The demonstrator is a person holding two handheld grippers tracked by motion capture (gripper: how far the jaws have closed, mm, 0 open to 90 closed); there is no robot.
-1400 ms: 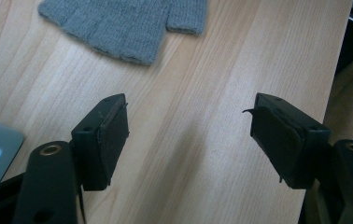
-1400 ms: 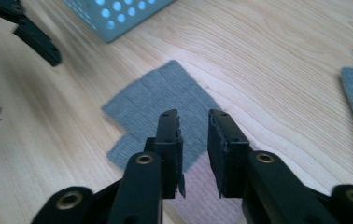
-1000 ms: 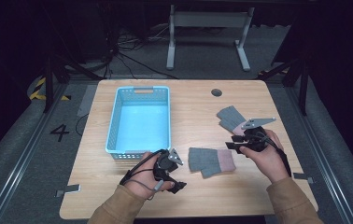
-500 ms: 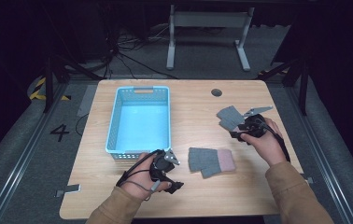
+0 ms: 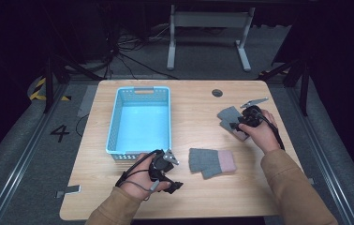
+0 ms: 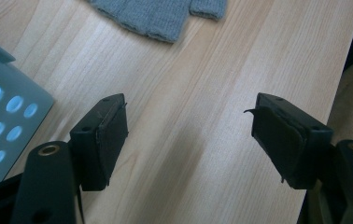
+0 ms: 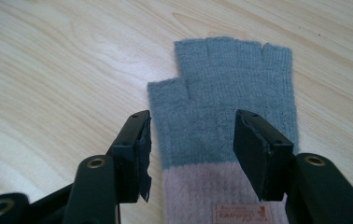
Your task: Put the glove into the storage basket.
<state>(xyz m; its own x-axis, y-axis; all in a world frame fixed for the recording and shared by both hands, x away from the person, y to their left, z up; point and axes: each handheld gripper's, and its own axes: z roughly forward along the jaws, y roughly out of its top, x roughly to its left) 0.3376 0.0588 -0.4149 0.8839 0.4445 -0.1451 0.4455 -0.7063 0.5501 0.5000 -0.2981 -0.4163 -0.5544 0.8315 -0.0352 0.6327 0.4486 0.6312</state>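
- Grey fingerless glove (image 7: 223, 116) lies flat under right gripper (image 7: 191, 140), long axis running away between its jaws, which have just been opening, gripping nothing.
- Left gripper (image 6: 188, 135) is farther off, jaws spread, empty.

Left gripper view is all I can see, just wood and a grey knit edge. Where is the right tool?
Observer: The right tool hovers over a grey fingerless glove on the right side of the table.
Operator: Gripping it?
Observer: No. Its jaws have just been opening; the glove lies under the gap, unpinched.
Operator: Any colour besides grey?
Observer: A pink cuff with a small label.
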